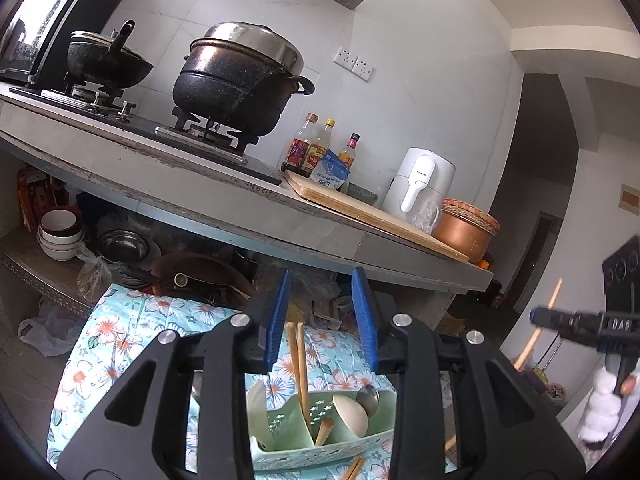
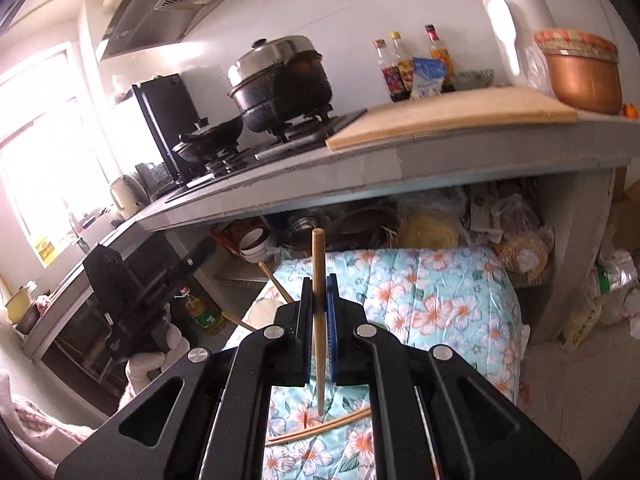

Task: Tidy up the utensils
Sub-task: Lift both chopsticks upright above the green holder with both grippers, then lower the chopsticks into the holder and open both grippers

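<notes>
In the left wrist view my left gripper (image 1: 322,276) is open above a green divided utensil tray (image 1: 280,436). Two wooden chopsticks (image 1: 300,364) stand in the tray, leaning between the blue pads without being pressed. A white spoon (image 1: 350,414) and a metal spoon (image 1: 368,396) lie in the neighbouring compartment. My right gripper (image 2: 320,280) is shut on a single wooden chopstick (image 2: 319,248) that points upward, raised over the floral cloth (image 2: 440,288). That gripper (image 1: 536,316) also shows at the right edge of the left wrist view. A pair of loose chopsticks (image 2: 320,426) lies on the cloth below.
A grey countertop (image 1: 240,216) juts out above and behind the cloth-covered surface. It carries a stove with two black pots (image 1: 240,80), sauce bottles (image 1: 320,148), a cutting board (image 1: 360,208), a white appliance (image 1: 420,184) and a copper bowl (image 1: 464,232). Bowls and bags crowd the shelf underneath.
</notes>
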Available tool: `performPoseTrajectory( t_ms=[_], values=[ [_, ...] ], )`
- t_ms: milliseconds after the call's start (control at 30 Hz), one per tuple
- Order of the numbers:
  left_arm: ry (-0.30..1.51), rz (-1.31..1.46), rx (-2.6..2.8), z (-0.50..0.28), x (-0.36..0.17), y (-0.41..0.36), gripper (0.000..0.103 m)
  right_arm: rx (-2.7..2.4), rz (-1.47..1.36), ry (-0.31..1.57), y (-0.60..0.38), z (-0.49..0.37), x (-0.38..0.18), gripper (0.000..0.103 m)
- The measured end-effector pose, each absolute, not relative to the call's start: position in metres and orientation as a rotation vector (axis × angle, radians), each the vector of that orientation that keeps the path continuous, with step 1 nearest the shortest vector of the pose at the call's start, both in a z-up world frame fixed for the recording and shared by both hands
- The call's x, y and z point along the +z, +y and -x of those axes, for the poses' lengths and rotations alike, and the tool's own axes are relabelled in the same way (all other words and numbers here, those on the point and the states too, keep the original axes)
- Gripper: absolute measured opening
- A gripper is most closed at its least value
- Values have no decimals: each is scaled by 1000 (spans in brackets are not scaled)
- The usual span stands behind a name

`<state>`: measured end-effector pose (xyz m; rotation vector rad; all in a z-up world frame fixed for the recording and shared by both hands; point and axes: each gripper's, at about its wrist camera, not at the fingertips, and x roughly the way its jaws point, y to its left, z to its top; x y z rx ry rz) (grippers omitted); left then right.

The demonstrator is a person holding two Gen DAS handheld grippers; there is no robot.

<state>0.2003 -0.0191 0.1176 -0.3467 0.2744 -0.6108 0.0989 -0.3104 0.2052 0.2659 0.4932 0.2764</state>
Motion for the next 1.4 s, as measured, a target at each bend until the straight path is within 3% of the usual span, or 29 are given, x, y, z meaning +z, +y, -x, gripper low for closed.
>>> performPoseTrajectory(
  t_ms=[267, 433, 967, 1000, 1067, 1133, 1400],
  values=[
    [326, 256, -589, -166, 92, 14, 55, 382, -87, 375, -254, -129, 251, 7],
    [408, 190, -550, -150, 64, 31, 63, 399, -1, 385, -226, -159, 244, 7],
    [547, 136, -519, -152, 18, 24, 65, 320, 366, 438, -168, -175, 176, 8],
    [551, 136, -525, -152, 17, 22, 65, 315, 382, 442, -167, -174, 173, 9],
    [557, 131, -533, -153, 15, 17, 65, 315, 383, 442, -168, -170, 171, 27],
    [561, 121, -539, -152, 13, 13, 66, 320, 365, 437, -172, -167, 172, 32],
    [586, 93, -552, -154, 7, 2, 67, 311, 177, 421, -217, -150, 185, 37]
  ],
)
